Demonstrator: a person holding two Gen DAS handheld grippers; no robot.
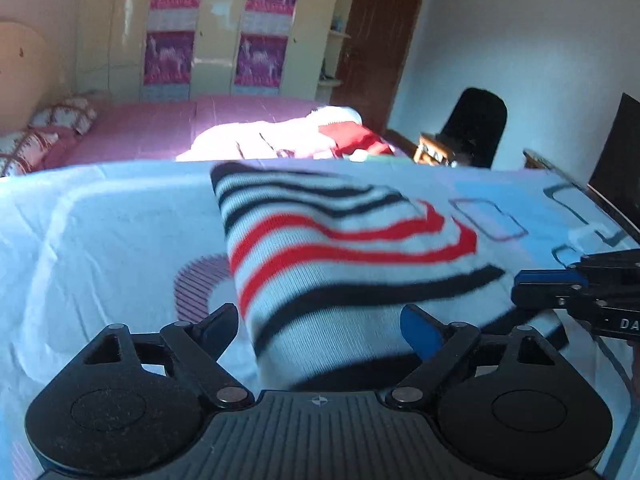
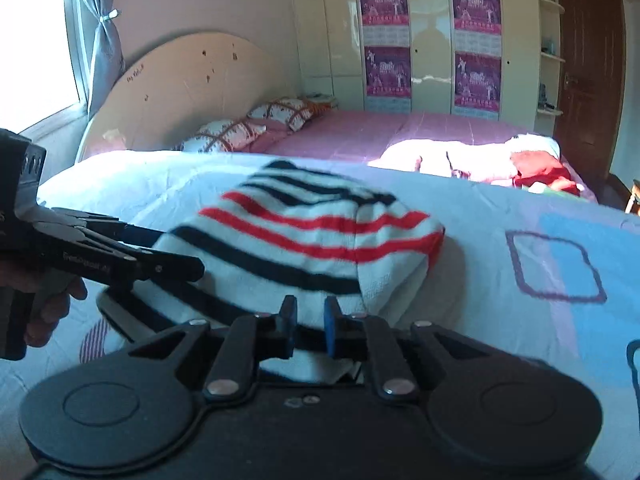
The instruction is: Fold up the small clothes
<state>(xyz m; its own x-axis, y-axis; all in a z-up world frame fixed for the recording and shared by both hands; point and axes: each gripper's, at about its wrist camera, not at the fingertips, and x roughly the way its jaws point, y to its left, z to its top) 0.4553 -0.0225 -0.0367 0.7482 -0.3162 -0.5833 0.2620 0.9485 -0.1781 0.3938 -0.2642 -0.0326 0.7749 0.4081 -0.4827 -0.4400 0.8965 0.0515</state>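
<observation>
A small white knit garment [image 1: 340, 256] with red and navy stripes lies folded over on the light blue sheet; it also shows in the right wrist view [image 2: 304, 240]. My left gripper [image 1: 320, 320] is open, its jaws wide on either side of the garment's near edge. My right gripper [image 2: 306, 320] is nearly closed, pinching the garment's near edge between its fingers. The right gripper shows at the right edge of the left wrist view [image 1: 560, 288]. The left gripper reaches in from the left in the right wrist view [image 2: 120, 256], touching the garment's left side.
The light blue sheet [image 1: 100, 240] with square prints covers the work surface. Behind it is a pink bed [image 2: 380, 132] with pillows and a heap of white and red clothes [image 1: 304, 136]. A black chair [image 1: 476, 128] and a dark screen [image 1: 616, 160] stand at right.
</observation>
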